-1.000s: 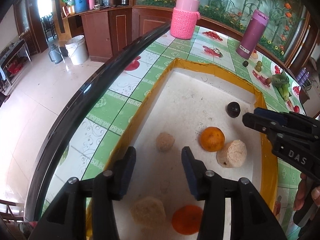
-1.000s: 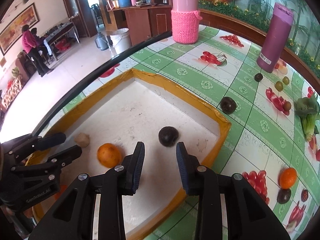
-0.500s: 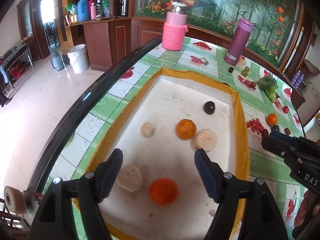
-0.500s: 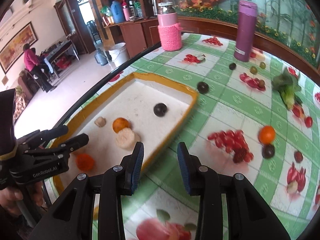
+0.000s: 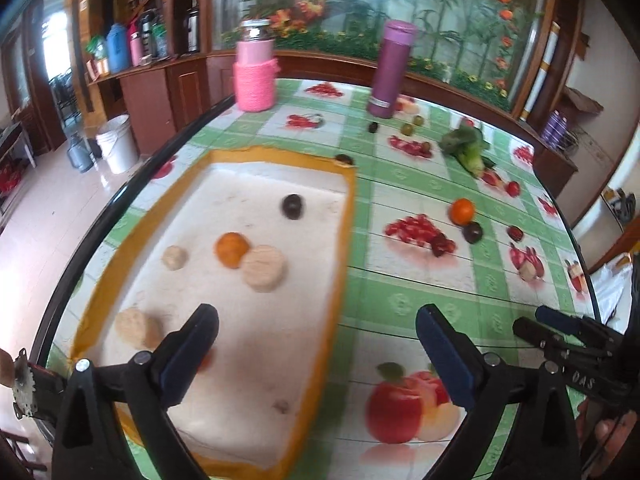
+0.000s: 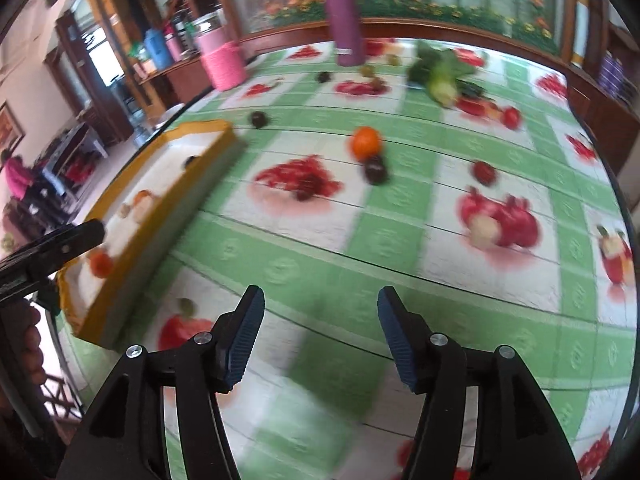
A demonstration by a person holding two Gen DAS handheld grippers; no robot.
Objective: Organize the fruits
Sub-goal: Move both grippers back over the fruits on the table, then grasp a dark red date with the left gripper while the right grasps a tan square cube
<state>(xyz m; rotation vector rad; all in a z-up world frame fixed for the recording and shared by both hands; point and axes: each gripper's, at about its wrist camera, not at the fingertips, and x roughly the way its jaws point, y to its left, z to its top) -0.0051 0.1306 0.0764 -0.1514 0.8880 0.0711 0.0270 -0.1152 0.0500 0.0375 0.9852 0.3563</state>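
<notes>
The left wrist view looks down into the tray (image 5: 348, 216), a white box with an orange rim that lies on the green checked tablecloth (image 5: 400, 304). The whole inside of the tray is seen only in this view. In it lie an orange (image 5: 231, 249), a dark fruit (image 5: 291, 205) nearer the far wall, and three pale round fruits: a big one (image 5: 264, 267) touching the orange, a small one (image 5: 174, 257) to the left, and one (image 5: 136, 327) near the left finger. A second orange (image 5: 205, 361) is mostly hidden behind that finger.

The left gripper (image 5: 316, 354) hangs over the right rim of the tray. Its jaws have just been opening and now stand wide apart, with nothing between them.

The right wrist view shows the tray (image 6: 160, 224) only from the side, at the left, so its contents are mostly hidden. This view is blurred. It shows better the loose fruit on the cloth: an orange (image 6: 365, 142) touching a dark fruit (image 6: 375, 171), another dark fruit (image 6: 259, 119) just beside the far corner of the tray, and a red fruit (image 6: 484, 171) further right. A green vegetable (image 6: 442, 76), a purple flask (image 6: 345, 16) and a pink jar (image 6: 222, 60) stand at the far side.

The right gripper (image 6: 320, 340) is over bare cloth, well apart from the loose fruit. Its jaws have just been opening too, and they stand apart with nothing between them.
</notes>
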